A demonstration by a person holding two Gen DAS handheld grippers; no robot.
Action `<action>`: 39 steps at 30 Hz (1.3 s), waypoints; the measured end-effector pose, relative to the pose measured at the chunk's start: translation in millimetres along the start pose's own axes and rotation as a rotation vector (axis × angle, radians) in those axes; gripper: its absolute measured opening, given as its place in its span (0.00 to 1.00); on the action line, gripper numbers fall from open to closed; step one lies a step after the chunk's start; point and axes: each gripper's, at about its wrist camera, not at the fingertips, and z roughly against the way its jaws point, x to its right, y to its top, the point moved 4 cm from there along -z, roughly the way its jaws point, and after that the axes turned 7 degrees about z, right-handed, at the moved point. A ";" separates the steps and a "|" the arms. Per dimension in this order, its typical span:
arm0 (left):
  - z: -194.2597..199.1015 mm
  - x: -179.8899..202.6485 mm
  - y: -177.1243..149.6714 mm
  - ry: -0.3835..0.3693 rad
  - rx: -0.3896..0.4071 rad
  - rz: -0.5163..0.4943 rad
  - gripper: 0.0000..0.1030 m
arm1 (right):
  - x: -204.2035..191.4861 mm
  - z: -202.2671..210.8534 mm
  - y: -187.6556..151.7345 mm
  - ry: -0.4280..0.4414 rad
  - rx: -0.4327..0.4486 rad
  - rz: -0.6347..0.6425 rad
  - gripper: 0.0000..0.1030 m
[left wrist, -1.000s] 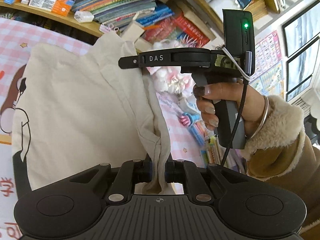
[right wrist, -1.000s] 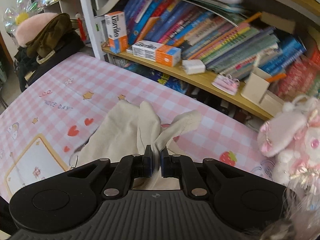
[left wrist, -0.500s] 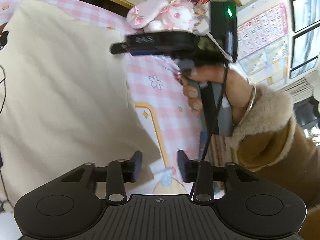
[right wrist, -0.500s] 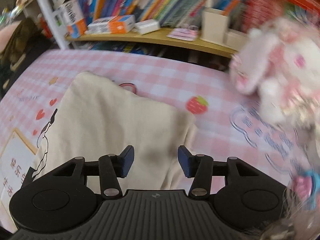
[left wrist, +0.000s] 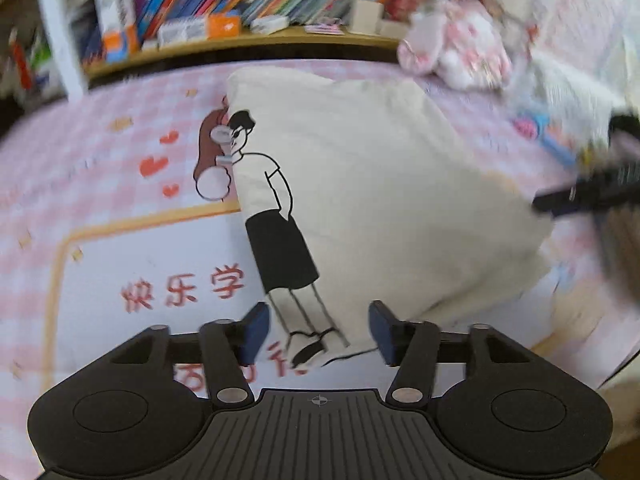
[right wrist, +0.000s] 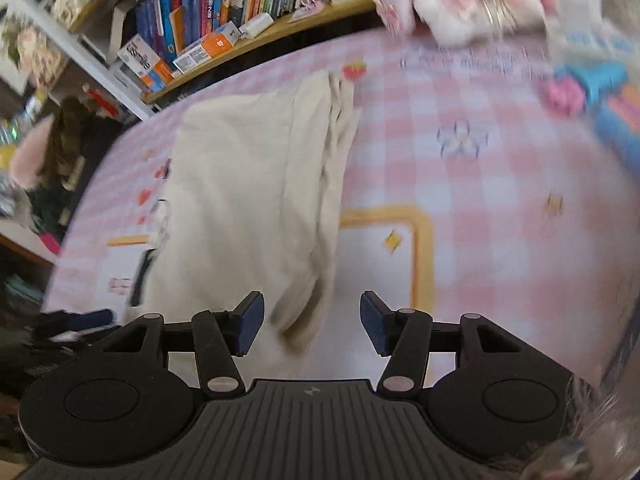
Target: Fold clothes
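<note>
A folded cream T-shirt (left wrist: 384, 200) lies flat on the pink checked tablecloth (left wrist: 100, 168), its long axis running from the near edge toward the bookshelf (left wrist: 248, 40) at the far edge, the printed figure's head pointing to the shelf; the left gripper (left wrist: 318, 334) hovers over the shirt's near end, jaws spread wide, holding nothing; the right gripper (right wrist: 312, 328) stands equally wide above the shirt's layered right edge, near corner between its pads, untouched.
</note>
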 end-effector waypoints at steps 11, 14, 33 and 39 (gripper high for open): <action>-9.0 37.4 -26.3 0.151 0.061 -0.342 0.66 | -15.7 0.9 2.1 0.037 0.014 -0.019 0.07; -9.3 39.9 -29.6 0.182 0.081 -0.379 0.66 | -28.0 14.0 13.5 0.064 0.063 0.003 0.07; 3.2 11.3 -43.4 0.150 0.047 -0.352 0.12 | -6.7 -18.5 -40.0 0.010 -0.104 -0.079 0.06; 12.0 0.2 -43.8 0.084 -0.024 -0.314 0.26 | -7.8 -12.1 -37.6 -0.013 -0.100 -0.042 0.23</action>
